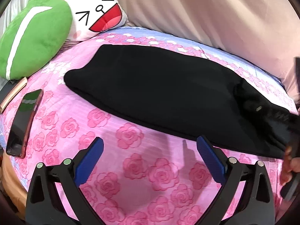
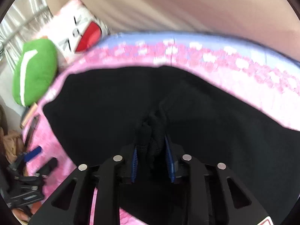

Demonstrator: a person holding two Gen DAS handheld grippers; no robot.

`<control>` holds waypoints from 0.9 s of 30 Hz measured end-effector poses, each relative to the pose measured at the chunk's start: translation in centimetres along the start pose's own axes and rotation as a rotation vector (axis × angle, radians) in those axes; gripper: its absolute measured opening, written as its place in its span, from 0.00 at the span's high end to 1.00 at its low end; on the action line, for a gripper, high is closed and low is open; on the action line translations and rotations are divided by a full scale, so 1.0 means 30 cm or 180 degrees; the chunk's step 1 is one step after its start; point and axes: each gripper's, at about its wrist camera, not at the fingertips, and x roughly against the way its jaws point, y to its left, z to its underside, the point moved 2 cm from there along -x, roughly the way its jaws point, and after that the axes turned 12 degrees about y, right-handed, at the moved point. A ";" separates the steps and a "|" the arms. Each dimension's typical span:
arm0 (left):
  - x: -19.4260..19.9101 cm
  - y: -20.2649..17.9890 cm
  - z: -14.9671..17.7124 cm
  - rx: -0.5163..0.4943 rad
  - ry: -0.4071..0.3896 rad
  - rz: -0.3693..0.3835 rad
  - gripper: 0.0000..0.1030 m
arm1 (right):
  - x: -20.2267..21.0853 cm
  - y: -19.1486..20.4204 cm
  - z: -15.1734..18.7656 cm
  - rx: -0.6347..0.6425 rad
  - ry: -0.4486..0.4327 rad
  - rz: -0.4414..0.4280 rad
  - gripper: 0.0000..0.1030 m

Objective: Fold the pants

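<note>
Black pants (image 1: pixel 150 93) lie folded lengthwise on a pink rose-patterned bedspread (image 1: pixel 131 168), stretching from the upper left to the right edge. My left gripper (image 1: pixel 150 146) is open and empty, hovering over the bedspread just in front of the pants' near edge. My right gripper (image 2: pixel 152 146) is shut on a bunched fold of the pants (image 2: pixel 112 103), lifting that end. The right gripper also shows at the right edge of the left wrist view (image 1: pixel 292 150), holding the pants' end. The left gripper shows at the left of the right wrist view (image 2: pixel 40 157).
A green plush cushion (image 1: pixel 31 37) and a white cartoon-face pillow (image 1: pixel 97 13) sit at the back left. A phone (image 1: pixel 24 121) and a notebook (image 1: pixel 13 93) lie at the left on the bed. Beige bedding (image 1: pixel 215 15) rises behind.
</note>
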 end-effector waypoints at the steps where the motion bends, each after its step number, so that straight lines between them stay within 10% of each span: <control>1: -0.005 -0.005 -0.003 -0.0006 0.0031 0.0012 0.05 | -0.001 0.003 0.006 0.0041 -0.0027 -0.0006 0.68; 6: -0.001 0.035 -0.008 0.0057 0.0059 0.0018 0.05 | 0.230 -0.079 0.098 -0.0134 -0.0452 -0.0068 0.35; 12: -0.012 0.078 -0.021 0.0207 0.0054 -0.0097 0.05 | 0.410 -0.508 0.389 -0.1226 -0.0511 0.0476 0.30; 21: -0.009 0.017 -0.043 0.0376 0.0150 0.0085 0.05 | 0.317 -0.639 0.509 -0.1565 -0.0510 -0.0397 0.27; 23: 0.011 -0.003 -0.034 0.0352 0.0120 0.0003 0.05 | 0.293 -0.609 0.489 -0.1471 -0.0530 -0.0442 0.35; 24: 0.020 -0.015 -0.029 0.0329 0.0106 -0.0060 0.05 | 0.285 -0.595 0.483 -0.1440 -0.0538 -0.0395 0.60; 27: 0.027 -0.040 -0.024 0.0318 0.0129 -0.0145 0.05 | 0.275 -0.589 0.476 -0.1493 -0.0575 -0.0593 0.73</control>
